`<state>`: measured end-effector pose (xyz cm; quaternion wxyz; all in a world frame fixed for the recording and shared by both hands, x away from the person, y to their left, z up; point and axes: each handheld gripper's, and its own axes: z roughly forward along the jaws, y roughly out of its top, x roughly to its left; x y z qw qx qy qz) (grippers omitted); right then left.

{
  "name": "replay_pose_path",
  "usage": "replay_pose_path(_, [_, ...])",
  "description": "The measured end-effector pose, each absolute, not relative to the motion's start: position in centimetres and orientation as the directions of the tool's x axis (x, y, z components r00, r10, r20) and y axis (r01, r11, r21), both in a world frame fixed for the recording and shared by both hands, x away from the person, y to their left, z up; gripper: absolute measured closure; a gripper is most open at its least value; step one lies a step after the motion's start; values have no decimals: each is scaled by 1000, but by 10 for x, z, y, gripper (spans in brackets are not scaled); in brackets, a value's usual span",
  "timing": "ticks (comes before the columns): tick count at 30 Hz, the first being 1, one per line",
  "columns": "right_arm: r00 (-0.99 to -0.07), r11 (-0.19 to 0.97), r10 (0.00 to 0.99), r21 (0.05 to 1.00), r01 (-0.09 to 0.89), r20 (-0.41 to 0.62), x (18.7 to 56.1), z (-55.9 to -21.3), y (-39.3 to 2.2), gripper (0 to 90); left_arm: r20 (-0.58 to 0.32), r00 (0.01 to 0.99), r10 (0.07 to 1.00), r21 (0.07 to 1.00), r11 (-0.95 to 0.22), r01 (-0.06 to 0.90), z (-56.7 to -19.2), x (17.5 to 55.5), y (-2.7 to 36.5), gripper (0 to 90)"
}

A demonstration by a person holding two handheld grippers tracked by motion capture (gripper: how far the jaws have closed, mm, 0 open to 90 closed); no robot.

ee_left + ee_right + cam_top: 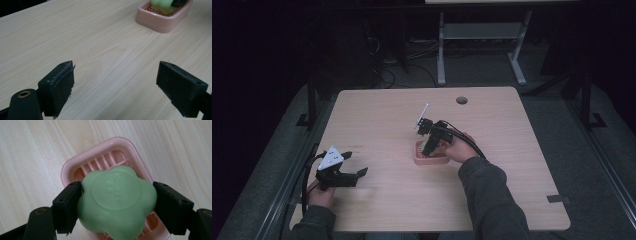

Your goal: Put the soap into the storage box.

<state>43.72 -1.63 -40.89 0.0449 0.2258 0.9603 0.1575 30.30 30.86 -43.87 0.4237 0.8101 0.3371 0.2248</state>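
Note:
A green flower-shaped soap (116,202) is clamped between the jaws of my right gripper (117,202), right over a pink ribbed soap dish (107,160). From above, that right gripper (430,142) sits over the pink dish (430,159) near the table's middle, and the soap (430,144) shows as a small green patch. My left gripper (354,167) rests near the front left of the table, jaws wide apart with nothing between them. The left gripper view has its jaws (115,87) over bare wood, with the dish (160,21) and soap (162,6) farther off.
The light wooden table (377,120) has a round cable hole (461,100) at the back. Beyond its far edge stand a grey desk frame (482,35) and cables on the dark floor. A black bracket (559,198) sits at the front right edge.

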Motion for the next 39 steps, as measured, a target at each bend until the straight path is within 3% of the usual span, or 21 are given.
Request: replay_pose_path(39, [-879,838,476,306,452,-7,442,-418,-33,237,72,675,734,834,-415,362,-439,303,307,144])
